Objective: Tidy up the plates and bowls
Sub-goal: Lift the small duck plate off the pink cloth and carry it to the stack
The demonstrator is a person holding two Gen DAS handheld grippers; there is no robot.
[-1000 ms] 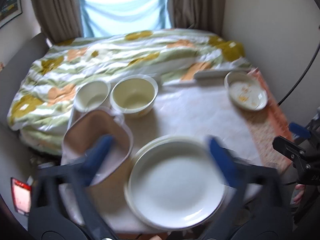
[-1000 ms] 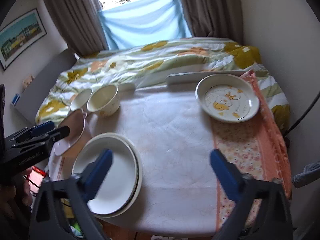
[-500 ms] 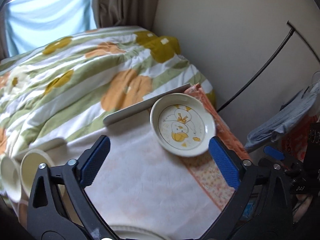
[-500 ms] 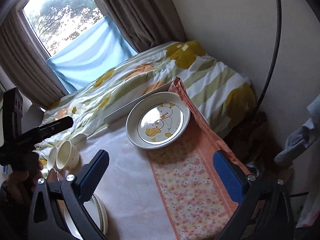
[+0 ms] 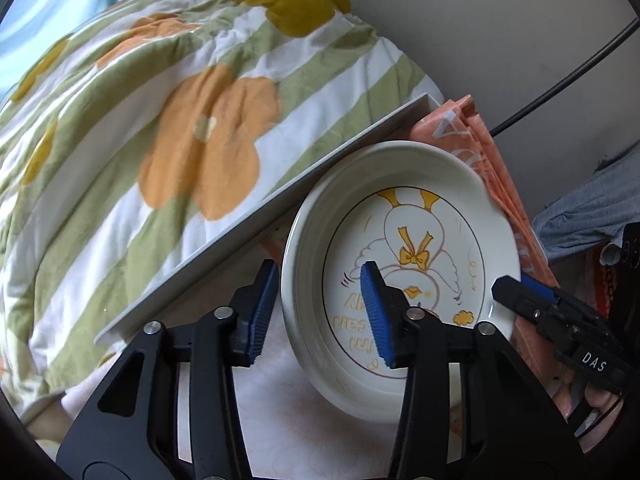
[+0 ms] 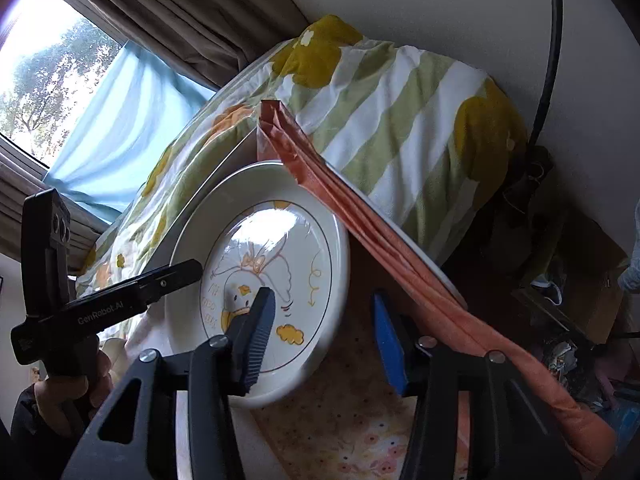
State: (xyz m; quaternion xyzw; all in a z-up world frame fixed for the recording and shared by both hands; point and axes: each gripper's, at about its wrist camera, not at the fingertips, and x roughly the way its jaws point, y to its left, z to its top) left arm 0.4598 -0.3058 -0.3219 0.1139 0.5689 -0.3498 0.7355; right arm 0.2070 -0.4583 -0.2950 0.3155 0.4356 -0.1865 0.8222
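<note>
A cream plate with a yellow duck drawing (image 5: 416, 240) lies at the table's far right corner; it also shows in the right wrist view (image 6: 280, 256). My left gripper (image 5: 316, 312) is open and straddles the plate's left rim, one finger outside it, one over the plate's inside. My right gripper (image 6: 324, 336) is open and straddles the plate's right rim, one finger over the drawing, one beyond the rim. I cannot tell whether the pads touch the plate. The right gripper's fingertips also show in the left wrist view (image 5: 516, 288).
An orange floral runner (image 6: 360, 432) lies under the plate and hangs off the table edge. A grey rail (image 5: 260, 216) borders the table's far side, with a flowered quilt (image 5: 168, 128) behind it. A black cable (image 6: 552, 40) runs along the wall.
Both grippers have moved in close to the duck plate, from well short of it to straddling its opposite rims, and their jaws have narrowed. The other dishes have left view.
</note>
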